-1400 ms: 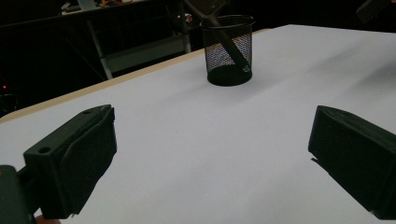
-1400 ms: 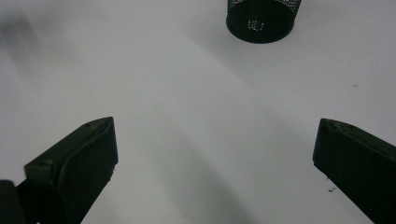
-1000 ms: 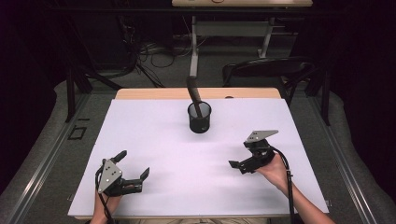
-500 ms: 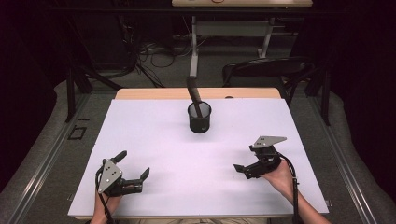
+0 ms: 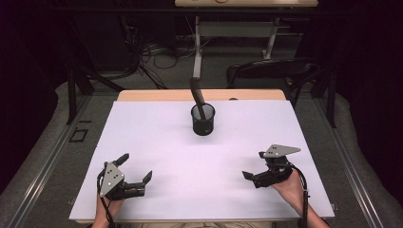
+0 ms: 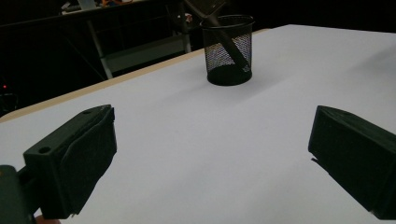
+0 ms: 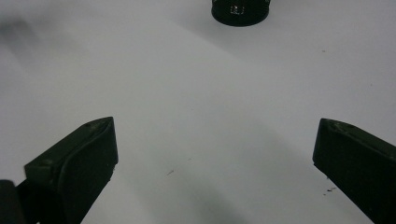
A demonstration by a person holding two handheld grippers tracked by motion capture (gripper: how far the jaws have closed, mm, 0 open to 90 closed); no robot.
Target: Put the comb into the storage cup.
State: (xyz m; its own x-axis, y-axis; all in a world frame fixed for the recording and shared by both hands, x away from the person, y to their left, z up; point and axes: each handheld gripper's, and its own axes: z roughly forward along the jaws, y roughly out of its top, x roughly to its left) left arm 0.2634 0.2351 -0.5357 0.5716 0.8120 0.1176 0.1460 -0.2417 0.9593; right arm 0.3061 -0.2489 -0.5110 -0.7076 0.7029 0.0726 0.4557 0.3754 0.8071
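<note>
The black wire-mesh pen cup (image 5: 203, 119) stands upright toward the far middle of the white table sheet (image 5: 157, 142), well apart from both of my tools. 1 long dark tool handle (image 5: 197, 95) leans inside it, tilted up and away over the far rim; I cannot tell what kind of tool it is. In the left gripper view the cup (image 6: 227, 49) shows the handle crossing its mesh wall on a slant, with its lower end down at the base. Nothing else is visible in the cup.

My left gripper (image 5: 136, 167) hovers low at the near left of the sheet, jaws spread wide and holding nothing. My right gripper (image 5: 255, 165) sits at the near right, jaws likewise parted and bare, with my hand (image 5: 290, 187) behind it and the grey 3-cornered plate (image 5: 281, 150) on top. In the right gripper view only the cup's foot (image 7: 240, 12) shows at the top edge, straight ahead.

I judge that the handle is already dropped in the cup and the 2 grippers are resting at the near edge, so the work looks finished or paused. If more is wanted, the next move calls for a long forward reach to the cup, lining up 1 gripper with the slanted handle above the rim, while taking care not to tip the light mesh cup.
</note>
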